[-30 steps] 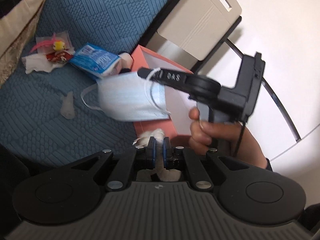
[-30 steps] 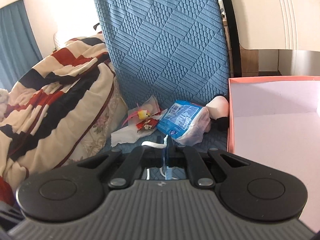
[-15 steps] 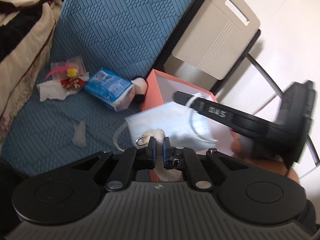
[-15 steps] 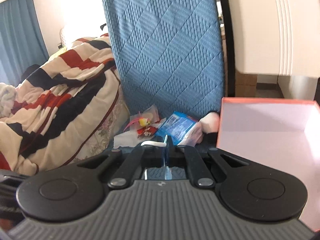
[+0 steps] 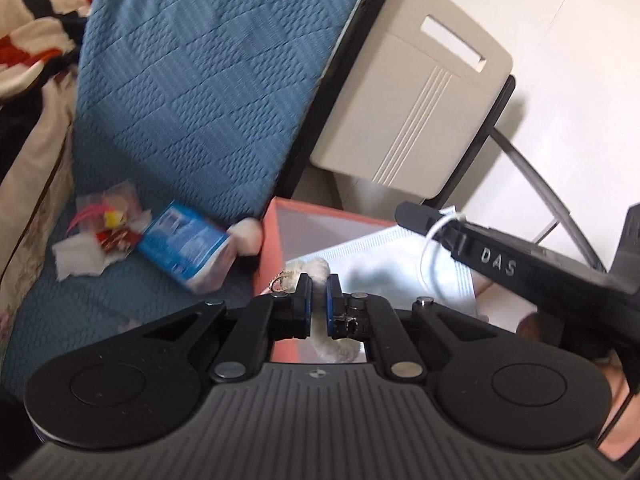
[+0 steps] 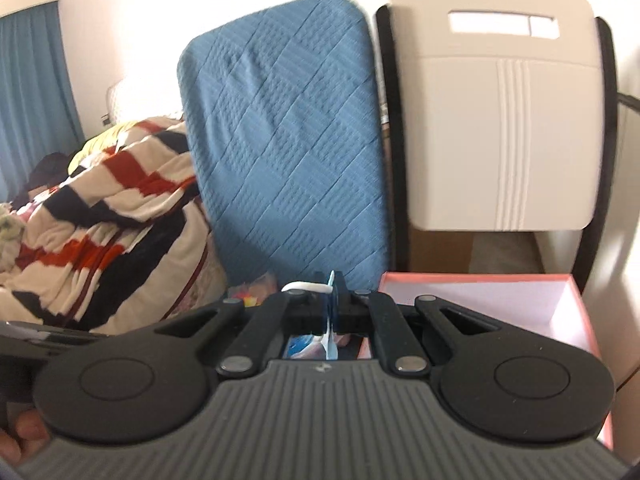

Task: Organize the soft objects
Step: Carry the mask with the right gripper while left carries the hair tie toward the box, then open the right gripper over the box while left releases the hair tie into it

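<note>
Two soft items hang over the pink box [image 5: 269,236]: left claw [image 5: 319,294] grips a plush keychain [image 5: 316,268], right claw [image 6: 335,300] pinches a face mask [image 5: 380,256]; tissue pack [image 5: 188,250] and wrappers [image 5: 104,224] wait on the blue seat [image 5: 100,292].

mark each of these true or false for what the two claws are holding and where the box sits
1. The right claw grips a face mask. True.
2. The left claw is empty. False: it is shut on a small fluffy toy.
3. The box is green. False: pink.
4. The mask hangs over the box. True.
5. A blue packet lies on the blue seat. True.
</note>
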`<state>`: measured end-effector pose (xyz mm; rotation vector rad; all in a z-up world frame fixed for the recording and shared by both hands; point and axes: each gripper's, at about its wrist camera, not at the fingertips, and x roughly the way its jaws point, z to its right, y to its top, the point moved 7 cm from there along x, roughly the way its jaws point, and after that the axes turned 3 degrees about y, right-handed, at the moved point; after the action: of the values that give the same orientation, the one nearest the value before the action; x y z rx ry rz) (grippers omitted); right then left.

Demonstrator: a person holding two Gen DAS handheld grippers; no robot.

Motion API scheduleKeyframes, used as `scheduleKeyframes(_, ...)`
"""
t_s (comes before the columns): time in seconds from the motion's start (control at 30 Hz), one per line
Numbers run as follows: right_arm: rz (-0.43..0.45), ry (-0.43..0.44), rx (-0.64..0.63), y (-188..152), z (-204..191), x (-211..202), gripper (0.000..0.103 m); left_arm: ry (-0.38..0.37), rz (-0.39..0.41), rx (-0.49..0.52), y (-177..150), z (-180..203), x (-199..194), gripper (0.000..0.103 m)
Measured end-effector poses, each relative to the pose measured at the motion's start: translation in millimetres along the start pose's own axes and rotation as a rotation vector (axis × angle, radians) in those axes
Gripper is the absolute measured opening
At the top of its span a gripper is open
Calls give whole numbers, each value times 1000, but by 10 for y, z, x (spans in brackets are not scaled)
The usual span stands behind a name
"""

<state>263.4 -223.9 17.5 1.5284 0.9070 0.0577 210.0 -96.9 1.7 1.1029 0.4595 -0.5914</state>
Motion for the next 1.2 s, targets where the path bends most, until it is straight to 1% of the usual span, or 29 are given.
scheduleKeyframes(0.1, 17, -22, -8, 114, 125, -74, 5, -40, 10, 29, 107, 214, 90, 8)
scheduleKeyframes(0.17, 31, -35, -10, 179, 200, -112, 5, -27, 12, 51, 158, 333, 164, 8)
scheduleKeyframes(0.27, 44, -78, -24, 235, 367, -155, 5, -32, 18, 69, 208, 483, 281, 8)
scheduleKeyframes(0.4, 22, -135, -28, 189, 613, -121, 5, -47, 3, 56, 185, 566, 485, 8)
scheduleKeyframes(0.47, -11, -171, -38, 101, 743, -55, 5, -59, -10, 45, 141, 552, 620, 8)
scheduleKeyframes(0.53, -75, -228, -58, -45, 896, 57, 5, -52, -38, 23, 49, 499, 791, 8)
scheduleKeyframes(0.57, -101, -240, -51, -117, 969, 101, 5, -50, -55, 15, -16, 477, 869, 8)
scheduleKeyframes(0.7, -205, -252, 21, -491, 1260, 245, 5, -19, -123, 12, -270, 411, 1164, 8)
scheduleKeyframes(0.83, -269, -252, 70, -813, 1418, 311, 5, 3, -174, 26, -491, 380, 1386, 8)
scheduleKeyframes(0.93, -307, -253, 108, -1030, 1483, 345, 5, 13, -208, 39, -627, 378, 1500, 8)
scheduleKeyframes(1.0, -324, -257, 125, -1116, 1496, 353, 5, 23, -202, 52, -651, 399, 1508, 8)
scheduleKeyframes(1.1, -330, -265, 133, -1143, 1502, 337, 5, 19, -189, 61, -622, 450, 1490, 8)
scheduleKeyframes(1.2, -318, -263, 145, -1113, 1510, 318, 6, -1, -202, 68, -599, 483, 1475, 9)
